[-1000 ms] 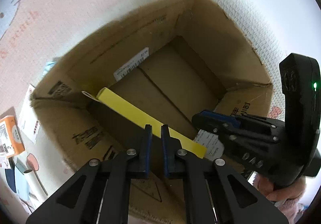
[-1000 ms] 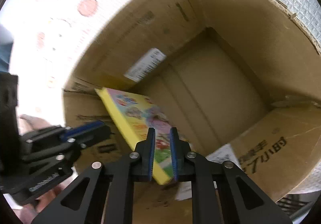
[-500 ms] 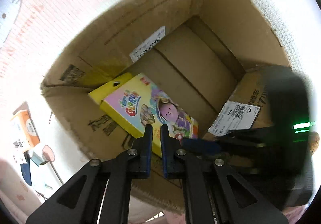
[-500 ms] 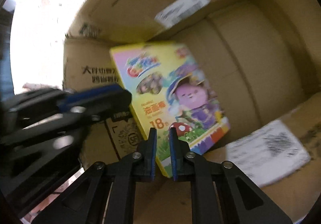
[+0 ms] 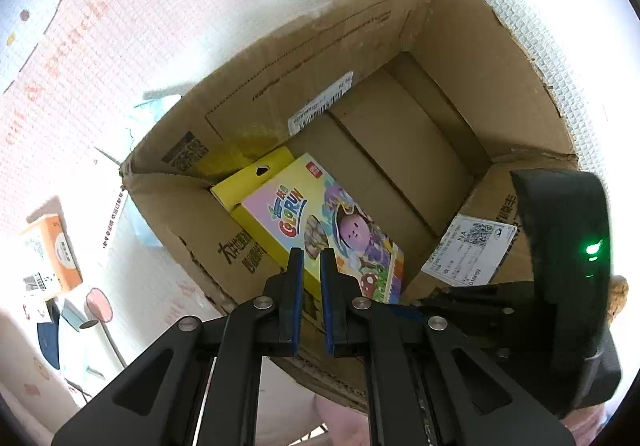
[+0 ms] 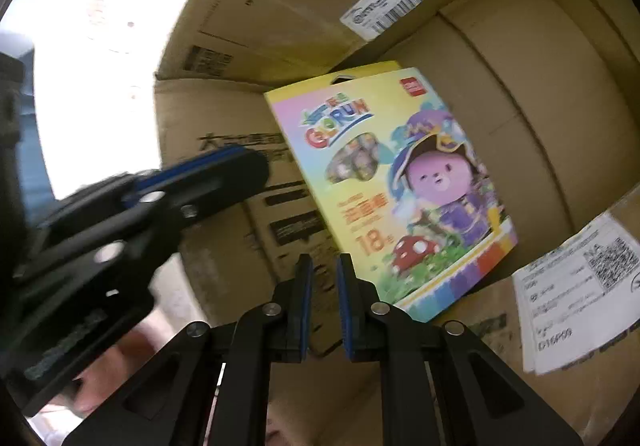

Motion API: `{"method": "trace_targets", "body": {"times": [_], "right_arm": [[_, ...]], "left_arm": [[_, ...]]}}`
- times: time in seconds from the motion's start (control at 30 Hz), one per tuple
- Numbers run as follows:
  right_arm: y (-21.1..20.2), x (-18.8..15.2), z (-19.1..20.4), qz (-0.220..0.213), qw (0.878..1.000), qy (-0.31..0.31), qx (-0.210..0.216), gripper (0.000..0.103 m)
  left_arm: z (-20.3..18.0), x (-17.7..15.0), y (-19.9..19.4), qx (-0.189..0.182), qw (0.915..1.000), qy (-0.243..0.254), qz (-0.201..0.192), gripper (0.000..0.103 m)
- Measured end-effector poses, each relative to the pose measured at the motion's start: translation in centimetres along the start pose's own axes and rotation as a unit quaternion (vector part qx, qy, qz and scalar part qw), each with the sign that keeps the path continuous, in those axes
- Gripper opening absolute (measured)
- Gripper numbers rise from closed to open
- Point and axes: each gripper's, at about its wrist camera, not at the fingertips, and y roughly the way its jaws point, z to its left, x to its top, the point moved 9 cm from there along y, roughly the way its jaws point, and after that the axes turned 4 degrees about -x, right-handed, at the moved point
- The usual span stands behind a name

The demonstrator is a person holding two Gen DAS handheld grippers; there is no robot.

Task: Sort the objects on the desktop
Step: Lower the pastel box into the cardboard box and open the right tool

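Crayon box (image 5: 320,222) now flat in carton (image 5: 472,58)

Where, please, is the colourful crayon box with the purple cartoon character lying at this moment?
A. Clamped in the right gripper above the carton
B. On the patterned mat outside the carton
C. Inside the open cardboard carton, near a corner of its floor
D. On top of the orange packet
C: the crayon box rests face up on the floor of the cardboard carton, tucked toward one corner, with neither gripper touching it.
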Motion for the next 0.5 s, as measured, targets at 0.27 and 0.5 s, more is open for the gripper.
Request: {"method": "trace_targets", "body": {"times": [0.27,0.5], "right_arm": [[3.5,0.8,-3.9,0.057,0.994,0.083,-0.037,0.010],[-1.0,0.1,-2.5,-0.012,0.998,0.057,-0.019,0.011]], "left_arm": [[0.0,0.4,0.9,-0.011,0.9998,-0.005,0.018,0.009],[0.0,0.6,0.5,-0.068,0.9971,-0.034,-0.003,0.013]]}}
